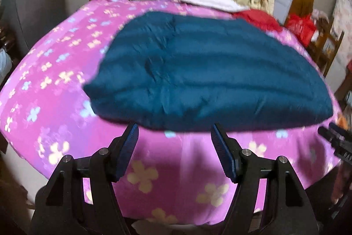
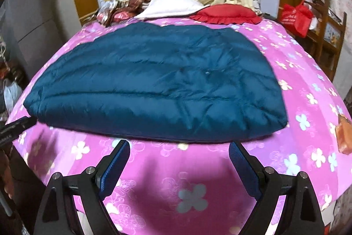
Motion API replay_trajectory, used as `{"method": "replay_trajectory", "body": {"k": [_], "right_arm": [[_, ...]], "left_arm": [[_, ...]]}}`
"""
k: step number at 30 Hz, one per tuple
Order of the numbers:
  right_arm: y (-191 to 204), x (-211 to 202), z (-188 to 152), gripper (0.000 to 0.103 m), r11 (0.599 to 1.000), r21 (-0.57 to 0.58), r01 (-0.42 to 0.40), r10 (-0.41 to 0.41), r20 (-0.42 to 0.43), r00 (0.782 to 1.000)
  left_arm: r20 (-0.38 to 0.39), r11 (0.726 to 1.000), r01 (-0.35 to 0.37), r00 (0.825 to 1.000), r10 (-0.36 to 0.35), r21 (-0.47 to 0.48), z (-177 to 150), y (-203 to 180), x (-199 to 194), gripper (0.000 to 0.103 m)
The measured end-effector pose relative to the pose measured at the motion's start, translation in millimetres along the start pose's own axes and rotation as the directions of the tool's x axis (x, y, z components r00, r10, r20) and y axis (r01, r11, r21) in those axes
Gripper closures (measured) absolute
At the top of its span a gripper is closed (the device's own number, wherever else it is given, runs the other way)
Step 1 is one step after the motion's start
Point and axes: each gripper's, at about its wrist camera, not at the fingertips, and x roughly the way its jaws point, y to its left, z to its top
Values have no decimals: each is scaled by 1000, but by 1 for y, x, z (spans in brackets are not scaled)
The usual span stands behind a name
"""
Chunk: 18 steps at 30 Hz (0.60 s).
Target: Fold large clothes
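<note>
Teal quilted jacket (image 2: 154,85) lies flat mid-bed on the pink floral bedspread (image 2: 198,186), hem along the near edge; apparently partly folded, further folds remain. Left gripper (image 1: 175,131) and right gripper (image 2: 178,148): jaws apart, empty, just short of hem.

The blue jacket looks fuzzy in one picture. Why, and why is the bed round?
Left wrist view: the blue jacket is smeared, which looks like motion blur. Right wrist view: it is sharper. Both views: the fisheye lens bulges the pink bedsheet into a dome.
</note>
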Motion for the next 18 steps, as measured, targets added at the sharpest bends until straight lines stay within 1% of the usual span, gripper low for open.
{"method": "replay_trajectory", "body": {"k": [4,7,10,13,18], "right_arm": [[7,17,4,13,1000,-8,24,-25,-39,999],[11,28,9,13,999,-4,41,-42,-51,998],[16,37,14,13,999,1,49,-49,-57,997],[19,41,19,13,999,2,53,-53,-54,997],[24,44,28,13,997,-22,70,-71,-27,997]], "left_arm": [[-35,1000,-16,999,17,27,0,-6,16,35],[-45,999,-32,998,34,34,3,-8,27,35],[-57,999,-33,998,34,27,9,-8,39,35],[-55,999,-28,998,30,27,16,-8,45,34],[-42,999,-38,998,39,36,27,-11,51,34]]}}
